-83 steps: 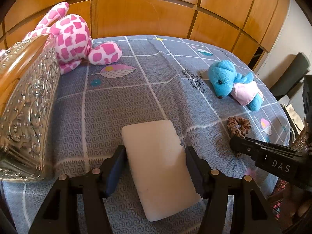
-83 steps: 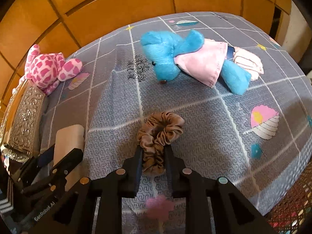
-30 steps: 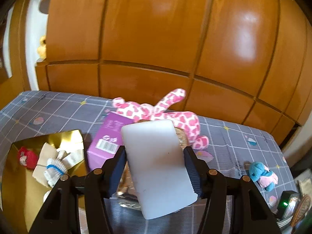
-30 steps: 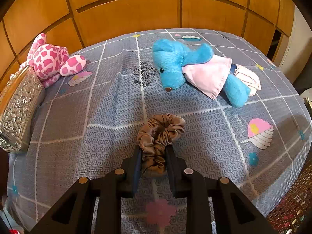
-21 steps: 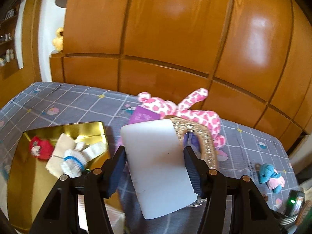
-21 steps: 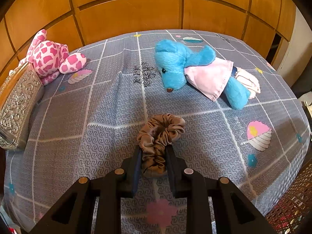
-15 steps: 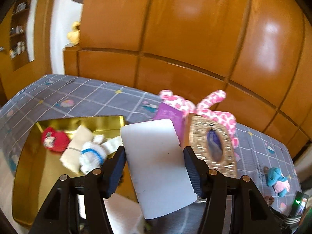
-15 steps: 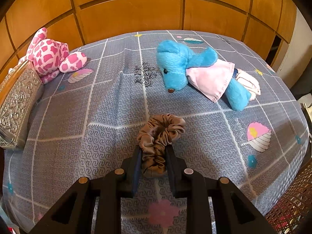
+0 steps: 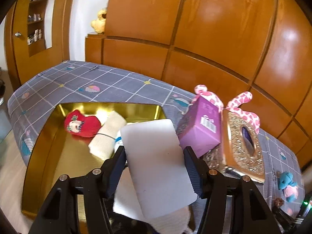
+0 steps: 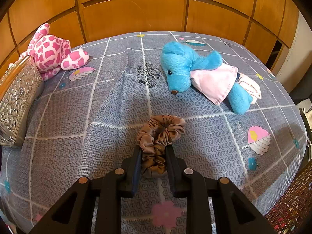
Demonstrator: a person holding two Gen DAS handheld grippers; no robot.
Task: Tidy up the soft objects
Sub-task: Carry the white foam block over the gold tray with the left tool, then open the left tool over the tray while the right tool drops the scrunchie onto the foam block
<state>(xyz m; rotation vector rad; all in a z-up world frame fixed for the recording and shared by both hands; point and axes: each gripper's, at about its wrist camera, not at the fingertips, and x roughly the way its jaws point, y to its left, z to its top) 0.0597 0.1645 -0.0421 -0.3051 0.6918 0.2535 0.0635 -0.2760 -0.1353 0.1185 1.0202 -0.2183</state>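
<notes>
Over gold tray (image 9: 48, 134), left gripper (image 9: 155, 167) fingers clamp white sponge (image 9: 158, 165), hiding tray contents; right gripper (image 10: 153, 161) fingers pinch scrunchie (image 10: 159, 136).

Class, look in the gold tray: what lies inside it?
Inside the gold tray: a red plush toy and a rolled beige cloth. The held white sponge hides the rest.
</notes>
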